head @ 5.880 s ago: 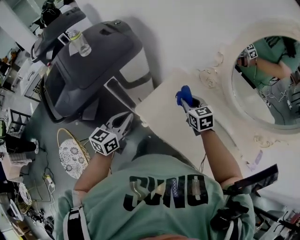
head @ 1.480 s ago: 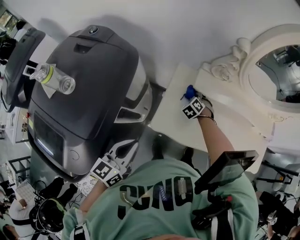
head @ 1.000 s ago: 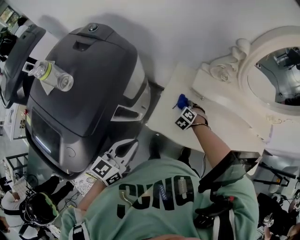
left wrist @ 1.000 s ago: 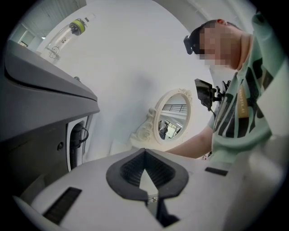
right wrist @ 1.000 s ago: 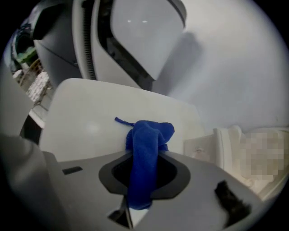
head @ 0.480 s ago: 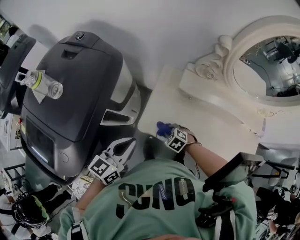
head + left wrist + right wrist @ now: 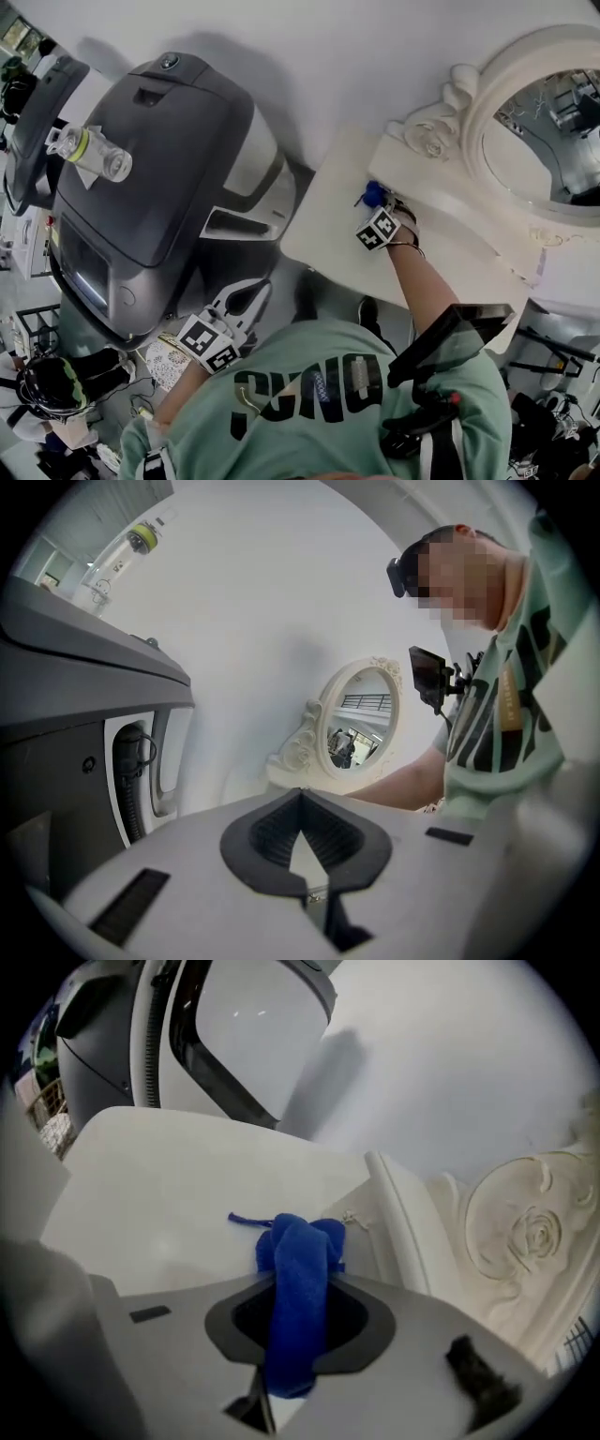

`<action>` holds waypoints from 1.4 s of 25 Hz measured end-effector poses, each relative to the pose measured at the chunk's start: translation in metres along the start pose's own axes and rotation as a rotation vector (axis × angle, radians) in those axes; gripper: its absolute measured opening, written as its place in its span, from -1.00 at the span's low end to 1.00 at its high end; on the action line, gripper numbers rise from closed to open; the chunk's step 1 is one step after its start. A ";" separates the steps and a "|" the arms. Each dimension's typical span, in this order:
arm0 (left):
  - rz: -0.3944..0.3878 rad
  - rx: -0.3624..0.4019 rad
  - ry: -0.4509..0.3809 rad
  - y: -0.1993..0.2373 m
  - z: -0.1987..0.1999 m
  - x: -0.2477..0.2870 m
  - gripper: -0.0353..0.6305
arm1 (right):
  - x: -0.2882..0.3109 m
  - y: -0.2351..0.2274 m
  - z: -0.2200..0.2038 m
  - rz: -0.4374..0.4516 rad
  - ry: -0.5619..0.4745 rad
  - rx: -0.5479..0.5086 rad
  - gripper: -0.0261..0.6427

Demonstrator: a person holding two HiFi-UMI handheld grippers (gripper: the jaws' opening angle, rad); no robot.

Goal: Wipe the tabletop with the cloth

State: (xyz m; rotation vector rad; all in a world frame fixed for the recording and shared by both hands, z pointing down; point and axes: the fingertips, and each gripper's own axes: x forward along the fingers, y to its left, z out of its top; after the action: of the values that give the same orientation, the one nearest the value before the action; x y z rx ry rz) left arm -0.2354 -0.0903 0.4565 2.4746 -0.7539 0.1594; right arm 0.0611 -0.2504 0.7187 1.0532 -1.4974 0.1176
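My right gripper (image 7: 375,208) is shut on a bunched blue cloth (image 7: 374,194) and presses it on the cream tabletop (image 7: 323,220), right beside the mirror's base. In the right gripper view the blue cloth (image 7: 300,1246) runs up between the jaws of the right gripper (image 7: 302,1288) and bulges past the tips onto the tabletop (image 7: 169,1185). My left gripper (image 7: 242,300) hangs off the table beside the person's body, jaws together, nothing in them. In its own view the left gripper (image 7: 301,799) points at the mirror from afar.
An ornate cream oval mirror (image 7: 544,103) stands on a raised ledge (image 7: 403,1222) at the table's back. A large dark grey machine (image 7: 159,178) with a clear bottle (image 7: 89,152) on top stands left of the table. A wicker basket (image 7: 169,361) lies on the floor.
Half a second ago the right gripper and cloth were at the table's near edge. They have swept back across the top to the mirror base. The left gripper has barely moved.
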 end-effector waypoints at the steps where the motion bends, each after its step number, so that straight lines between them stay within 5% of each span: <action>1: 0.003 0.001 0.000 -0.002 -0.001 0.000 -0.90 | 0.001 -0.001 0.001 -0.014 0.001 0.014 -0.69; 5: 0.018 0.012 -0.002 -0.008 -0.006 0.005 -0.90 | -0.006 0.014 -0.002 0.105 0.000 0.068 -0.70; 15: 0.063 0.047 -0.004 -0.014 -0.011 0.041 -0.90 | -0.131 0.212 -0.032 0.522 -0.177 -0.290 -0.70; 20: 0.072 0.042 -0.001 -0.031 -0.016 0.056 -0.90 | -0.145 0.218 -0.036 0.643 -0.254 -0.206 -0.69; 25: 0.084 0.032 0.016 -0.046 -0.028 0.060 -0.90 | -0.086 0.088 -0.039 0.404 -0.256 0.012 -0.69; 28: 0.092 0.031 0.028 -0.048 -0.033 0.060 -0.90 | -0.049 0.021 -0.046 0.227 -0.201 0.026 -0.69; 35: 0.093 0.052 0.051 -0.048 -0.035 0.057 -0.90 | -0.005 -0.018 -0.056 0.066 -0.095 0.014 -0.69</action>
State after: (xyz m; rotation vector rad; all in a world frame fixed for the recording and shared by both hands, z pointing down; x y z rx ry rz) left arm -0.1595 -0.0658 0.4784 2.4753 -0.8533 0.2792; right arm 0.1131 -0.2232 0.7199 1.0333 -1.6192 0.1263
